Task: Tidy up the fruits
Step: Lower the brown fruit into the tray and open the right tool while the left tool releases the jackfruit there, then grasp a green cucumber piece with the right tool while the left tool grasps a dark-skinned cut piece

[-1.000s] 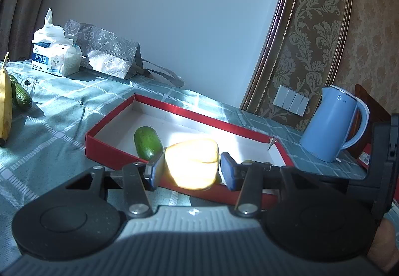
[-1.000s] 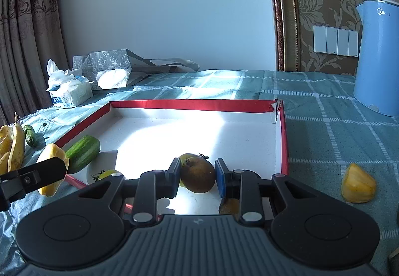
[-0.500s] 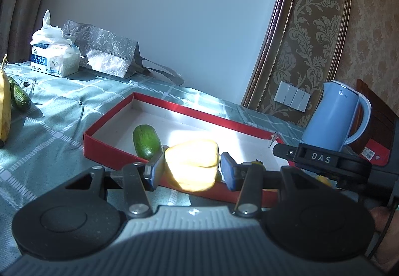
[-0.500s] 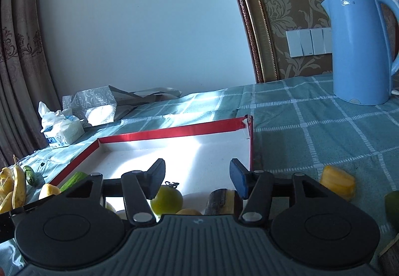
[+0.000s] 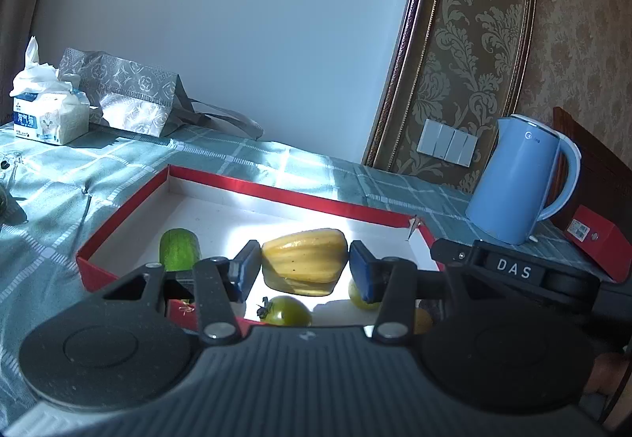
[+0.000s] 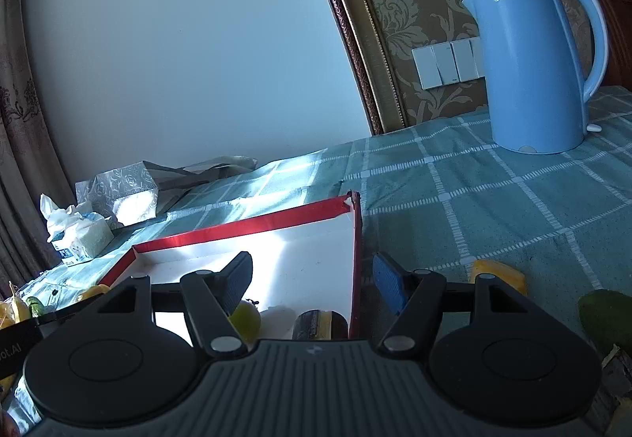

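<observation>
The left gripper (image 5: 304, 269) held a yellow ribbed fruit (image 5: 304, 261) between its two blue pads, above the near part of the shallow red cardboard box with a white floor (image 5: 276, 194). Under the held fruit one green tomato with a dark stalk (image 5: 287, 310) lay on the box floor, and a second pale green round fruit (image 5: 361, 298) lay just beside it, partly hidden by the right pad. One short green cucumber piece (image 5: 178, 249) lay near the left wall of the box. The black body of the other tool, with the white letters "DAS" (image 5: 513, 270), crossed over the right corner of the box.

The right gripper (image 6: 312, 281) held nothing; its jaws were opening, and the right wall of the box stood between them. Past it, one yellow fruit piece (image 6: 499, 275) lay on the teal checked tablecloth (image 6: 474, 200), outside the box. A dark green object (image 6: 606, 314) lay near it at the right edge; what it was I cannot tell.

Farther away, one light blue electric kettle (image 6: 533, 69) stood near the far right edge, its logo reading "Midea". At the far left edge there was one white tissue pack with blue print (image 5: 47, 113), whose writing was too small to read, and beside it one grey patterned paper bag (image 5: 130, 101) lying on its side.
</observation>
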`<state>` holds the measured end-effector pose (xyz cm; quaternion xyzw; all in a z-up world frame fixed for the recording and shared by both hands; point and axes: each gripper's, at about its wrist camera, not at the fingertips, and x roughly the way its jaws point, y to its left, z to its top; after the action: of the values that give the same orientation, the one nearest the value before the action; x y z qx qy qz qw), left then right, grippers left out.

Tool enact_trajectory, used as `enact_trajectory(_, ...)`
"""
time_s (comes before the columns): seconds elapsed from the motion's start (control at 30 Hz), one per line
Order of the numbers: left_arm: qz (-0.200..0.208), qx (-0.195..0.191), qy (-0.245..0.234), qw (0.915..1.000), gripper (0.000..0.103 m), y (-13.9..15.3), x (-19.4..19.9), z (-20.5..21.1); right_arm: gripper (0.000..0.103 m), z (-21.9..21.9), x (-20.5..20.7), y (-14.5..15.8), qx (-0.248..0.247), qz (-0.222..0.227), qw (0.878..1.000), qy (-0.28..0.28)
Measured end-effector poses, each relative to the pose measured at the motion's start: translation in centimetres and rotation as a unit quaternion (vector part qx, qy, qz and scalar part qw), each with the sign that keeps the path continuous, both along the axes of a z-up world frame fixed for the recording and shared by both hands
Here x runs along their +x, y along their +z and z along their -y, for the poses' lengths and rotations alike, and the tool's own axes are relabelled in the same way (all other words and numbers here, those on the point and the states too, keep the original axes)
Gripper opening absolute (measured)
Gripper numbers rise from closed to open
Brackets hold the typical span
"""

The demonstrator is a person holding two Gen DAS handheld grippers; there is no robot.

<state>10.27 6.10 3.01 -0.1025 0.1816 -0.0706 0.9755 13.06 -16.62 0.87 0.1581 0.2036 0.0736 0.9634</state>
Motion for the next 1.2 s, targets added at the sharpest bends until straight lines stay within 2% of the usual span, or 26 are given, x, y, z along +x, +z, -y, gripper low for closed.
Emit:
enact_trajectory(0.17, -0.009, 0.025, 0.007, 0.9996, 0.044, 0.6, 2.6, 1.3, 0.067, 0.9, 0.3, -0.1, 0.020, -0.011, 1.000, -0.021)
enact_trajectory(0.33, -0.038, 0.045, 0.014, 0.9981, 0.045, -0.3, 5.0, 2.1, 0.067, 1.6, 0.6, -0.4, 0.036, -0.027, 0.998, -0.032)
enact_trajectory(0.47, -0.058, 0.047, 0.017, 0.9971, 0.044, -1.1, 6.3, 2.1, 0.067, 1.7, 0.7, -0.4, 0.041, -0.030, 0.998, -0.038)
enact_trajectory(0.77, -0.056, 0.041, 0.018, 0.9974, 0.044, -2.0, 7.2, 2.0, 0.067, 1.8, 0.7, -0.5, 0.039, -0.029, 0.998, -0.040)
enact_trajectory(0.83, -0.043, 0.034, 0.020, 0.9983, 0.055, -2.0, 6.8, 1.7, 0.067, 1.7, 0.7, -0.6, 0.035, -0.030, 0.998, -0.041)
enact_trajectory(0.9, -0.027, 0.027, 0.024, 0.9990, 0.077, -1.7, 6.1, 1.3, 0.067, 1.6, 0.7, -0.6, 0.032, -0.030, 0.998, -0.039)
enact_trajectory(0.97, -0.008, 0.020, 0.030, 0.9993, 0.082, -1.2, 5.3, 0.9, 0.067, 1.5, 0.7, -0.4, 0.033, -0.027, 0.999, -0.034)
enact_trajectory(1.07, 0.007, -0.005, 0.046, 0.9989, 0.095, -0.7, 3.9, 0.4, 0.067, 1.3, 0.5, -0.5, 0.023, -0.025, 0.999, -0.035)
enact_trajectory(1.2, 0.029, -0.020, 0.048, 0.9982, 0.103, -0.2, 1.6, 0.6, 0.067, 1.2, 0.7, -0.8, 0.015, -0.030, 0.999, -0.039)
